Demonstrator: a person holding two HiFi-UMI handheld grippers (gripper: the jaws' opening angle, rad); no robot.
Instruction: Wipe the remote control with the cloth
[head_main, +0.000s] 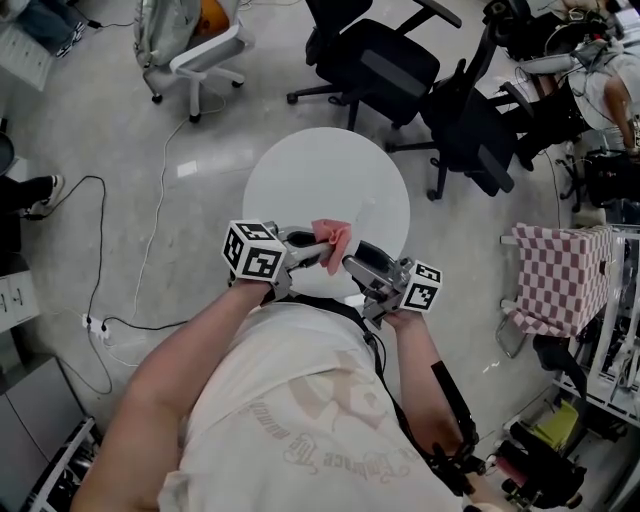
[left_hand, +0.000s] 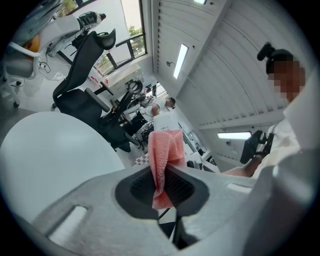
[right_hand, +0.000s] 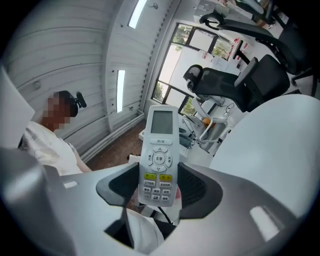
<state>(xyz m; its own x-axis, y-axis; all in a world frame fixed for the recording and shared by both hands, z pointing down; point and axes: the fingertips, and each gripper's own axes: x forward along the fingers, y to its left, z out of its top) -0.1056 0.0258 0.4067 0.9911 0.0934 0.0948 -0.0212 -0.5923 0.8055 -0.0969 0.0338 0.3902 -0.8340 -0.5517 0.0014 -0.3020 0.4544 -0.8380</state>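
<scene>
The person stands at the near edge of a round white table (head_main: 300, 180), both tools raised in front of the chest, above the tabletop rather than on it. The left gripper (head_main: 318, 250) is clamped on a pink cloth (head_main: 334, 238). In the left gripper view its dark pads (left_hand: 142, 186) pinch the cloth's lower part, and the rest stands up in a loose fold above the jaws. The right gripper (head_main: 355, 262) holds the remote control (right_hand: 160, 155), a white one with a small screen at the top. There is a ring of round buttons in the middle and two yellow keys lower down. The jaws close on its lower half from either side, so the screen end sticks out past them.

From the head view the two grippers point at each other, tips nearly meeting, and the cloth sits just at the right gripper's nose. The remote itself is hard to pick out from up there. In the right gripper view a sliver of pink shows behind the remote's bottom corner — whether the cloth actually touches it, I cannot tell.

Around them the room is an office floor. A black swivel chair (head_main: 380, 60) stands beyond the table and a white chair (head_main: 205, 55) off to the left. A thin cable (head_main: 150, 240) trails across the pale floor, and a red-and-white checked fabric (head_main: 560, 280) is draped over something at the right.
</scene>
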